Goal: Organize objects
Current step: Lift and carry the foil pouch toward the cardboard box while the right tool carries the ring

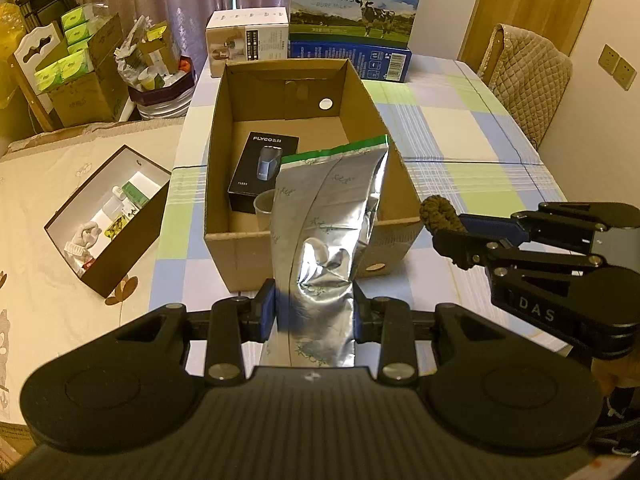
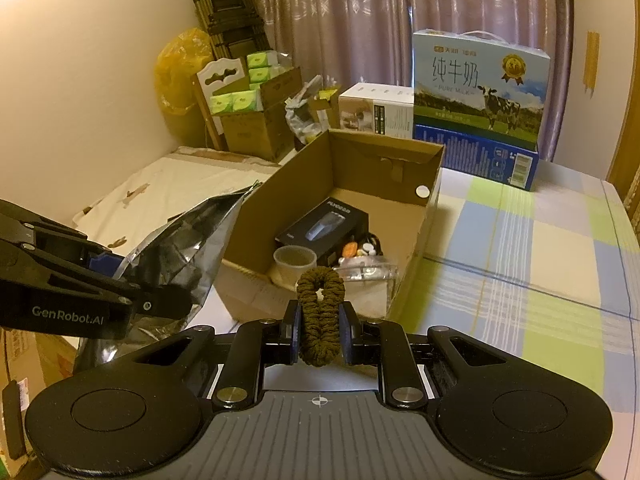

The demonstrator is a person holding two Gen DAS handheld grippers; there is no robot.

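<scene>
The left gripper (image 1: 314, 312) is clamped on a foil pouch (image 1: 328, 216); the right gripper (image 2: 320, 330) pinches a brown scrunchie (image 2: 320, 312). Both hang just short of the cardboard box (image 2: 256, 216). Risk: the tall, floppy pouch could catch the near wall, or topple the paper cup (image 2: 294, 262) and crowd the black carton (image 2: 324, 226).

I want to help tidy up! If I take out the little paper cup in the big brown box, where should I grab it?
Grab the paper cup by its open rim, coming straight down from above. It stands upright in the cardboard box, hemmed in by the near wall and the black shaver box behind it, so a sideways reach looks blocked. Pinch one side of the rim gently; thin paper probably crushes easily.
</scene>
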